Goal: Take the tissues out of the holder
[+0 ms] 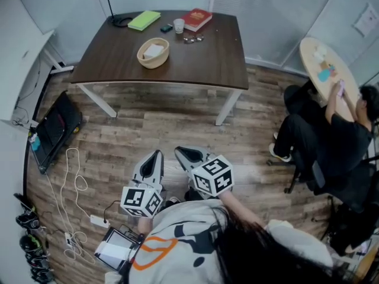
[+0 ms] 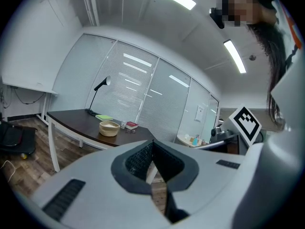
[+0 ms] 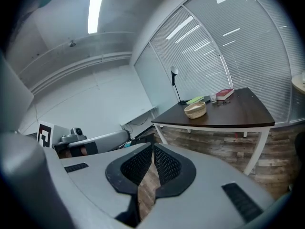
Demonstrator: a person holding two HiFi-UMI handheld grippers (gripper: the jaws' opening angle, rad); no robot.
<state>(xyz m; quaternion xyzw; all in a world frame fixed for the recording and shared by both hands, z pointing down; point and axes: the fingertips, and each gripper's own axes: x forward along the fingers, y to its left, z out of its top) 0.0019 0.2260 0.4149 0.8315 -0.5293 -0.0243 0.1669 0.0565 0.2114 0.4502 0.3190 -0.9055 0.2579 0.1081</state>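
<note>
A woven basket holder (image 1: 153, 52) with white tissues (image 1: 154, 49) in it stands on the dark brown table (image 1: 213, 64), toward the left. It also shows far off in the left gripper view as the basket (image 2: 109, 128) and in the right gripper view as the basket (image 3: 195, 110). My left gripper (image 1: 157, 154) and right gripper (image 1: 181, 151) are side by side over the wooden floor, close to my body and well short of the table. Both point toward the table. The jaws of each are shut with nothing between them.
A green notebook (image 1: 144, 20), a red book (image 1: 196, 19), a cup (image 1: 178, 25), glasses (image 1: 192, 38) and a lamp base (image 1: 120, 21) lie at the table's far side. A person (image 1: 331, 135) sits at right by a round table (image 1: 327, 70). Cables and a power strip (image 1: 98, 220) lie at left.
</note>
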